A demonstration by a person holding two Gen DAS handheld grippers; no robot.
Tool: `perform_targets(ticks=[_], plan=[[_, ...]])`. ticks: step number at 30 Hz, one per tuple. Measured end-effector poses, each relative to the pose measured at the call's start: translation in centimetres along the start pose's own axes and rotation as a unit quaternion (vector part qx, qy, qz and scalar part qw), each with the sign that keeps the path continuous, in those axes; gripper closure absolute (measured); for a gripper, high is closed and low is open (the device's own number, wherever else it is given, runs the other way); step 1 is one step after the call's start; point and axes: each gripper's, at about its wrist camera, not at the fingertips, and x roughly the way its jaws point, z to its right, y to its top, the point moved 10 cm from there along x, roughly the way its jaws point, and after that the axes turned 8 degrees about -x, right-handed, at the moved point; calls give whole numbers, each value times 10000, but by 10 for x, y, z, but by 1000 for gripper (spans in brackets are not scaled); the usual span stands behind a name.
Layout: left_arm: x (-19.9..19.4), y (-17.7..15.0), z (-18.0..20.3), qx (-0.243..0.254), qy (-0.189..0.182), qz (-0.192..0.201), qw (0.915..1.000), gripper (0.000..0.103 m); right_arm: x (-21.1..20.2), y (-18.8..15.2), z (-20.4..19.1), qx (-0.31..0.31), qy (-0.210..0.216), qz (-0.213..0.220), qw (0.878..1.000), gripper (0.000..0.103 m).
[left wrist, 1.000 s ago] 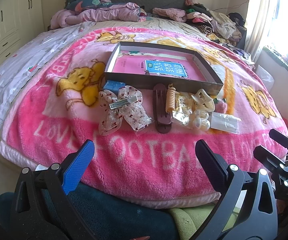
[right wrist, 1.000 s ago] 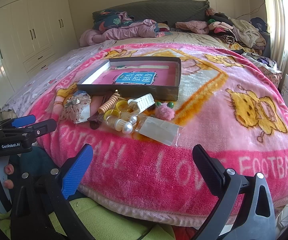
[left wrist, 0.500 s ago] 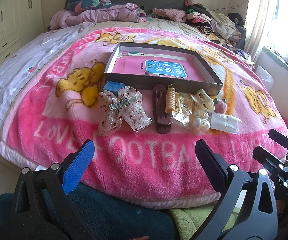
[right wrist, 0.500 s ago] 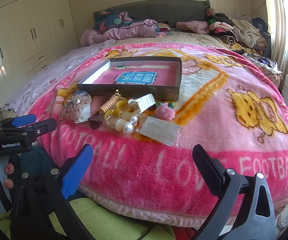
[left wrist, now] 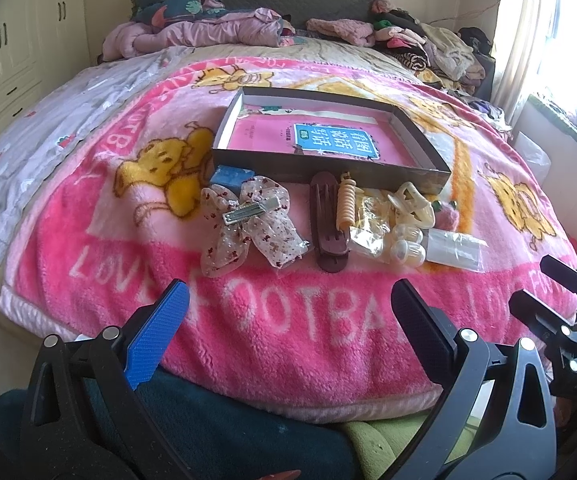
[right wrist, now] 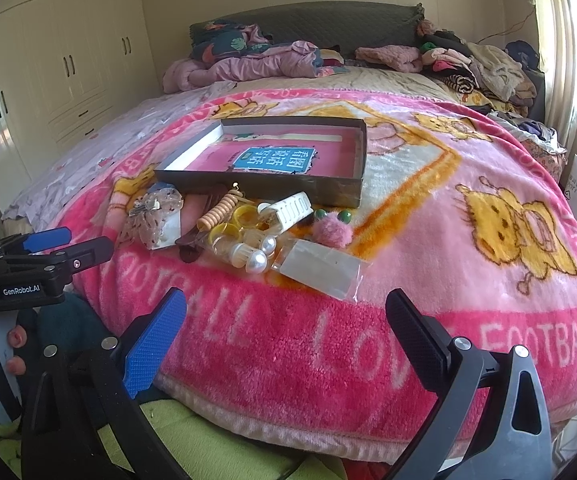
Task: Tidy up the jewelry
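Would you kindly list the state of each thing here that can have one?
Left tool: open, empty, short of the blanket's edge.
Right tool: open, empty.
Shallow box: lidless, a pink book lying flat inside, no jewelry in it.
Bow hair clip: on the blanket, metal clip side up.
Brown hair clip: flat, outside the box.
Pearl pieces: loose on the blanket.
Wardrobe doors: shut.

Both cameras sit low at the foot of the bed and look across the fluffy pink blanket (left wrist: 248, 320) toward the headboard. The left one is further left, the right one further right. Both see the flat dark cardboard box (left wrist: 328, 164) (right wrist: 256, 182) and each other's black gripper at the edge.
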Motion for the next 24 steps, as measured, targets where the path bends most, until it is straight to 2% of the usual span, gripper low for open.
perform_targets(ticks=[6,15,19,24], plan=[[6,8,-10,-186,7,10,9998,10,12,9,10,89,-24,-58,9999,6],[30,15,-46,-793,-9,-196,9967,10,49,24,30,69,16,-233,9997,6],[40,24,-51,-1041,-371,-245,9936,10,61,30,40,46,3,-222,9997,6],[63,31,-47,-1007,-367,-396,9935,11,82,35,56,28,-66,-312,9995,6]])
